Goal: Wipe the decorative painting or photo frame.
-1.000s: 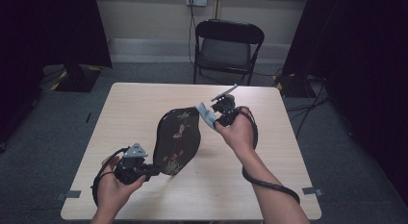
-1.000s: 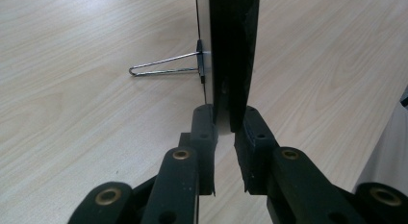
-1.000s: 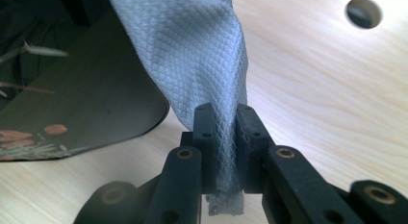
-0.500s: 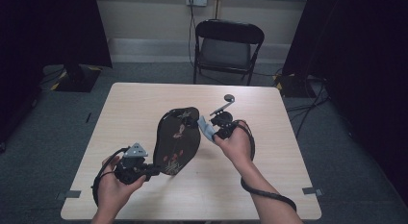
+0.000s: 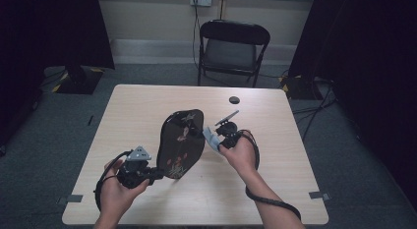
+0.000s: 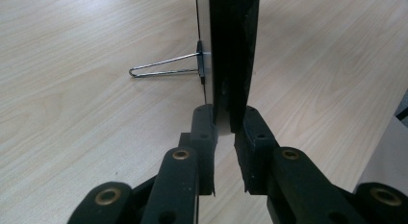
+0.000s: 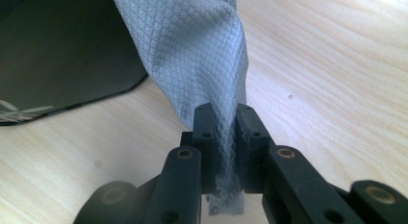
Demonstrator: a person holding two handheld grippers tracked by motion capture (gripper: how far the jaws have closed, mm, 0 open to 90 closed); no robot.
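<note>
A dark oval panel (image 5: 179, 143) with a flower pattern stands tilted on the table, seen edge-on as the panel (image 6: 235, 56) in the left gripper view. My left gripper (image 5: 160, 174) is shut on its lower edge, and the jaws of this left gripper (image 6: 225, 125) clamp the black edge. A thin wire stand (image 6: 159, 69) sticks out from the panel's side. My right gripper (image 5: 216, 140) sits just right of the panel, shut on a grey cloth (image 5: 209, 135). The quilted cloth (image 7: 192, 46) rises from between the jaws of the right gripper (image 7: 224, 118), beside the panel (image 7: 57, 56).
The light wooden table (image 5: 275, 189) has a small dark round spot (image 5: 234, 100) near its far edge. A black folding chair (image 5: 233, 47) stands behind the table. The right gripper's cable (image 5: 268, 202) trails along the forearm.
My right hand has come down and slightly left with the grey cloth, from near the panel's top edge to beside its right side. The left hand and the panel kept still.
</note>
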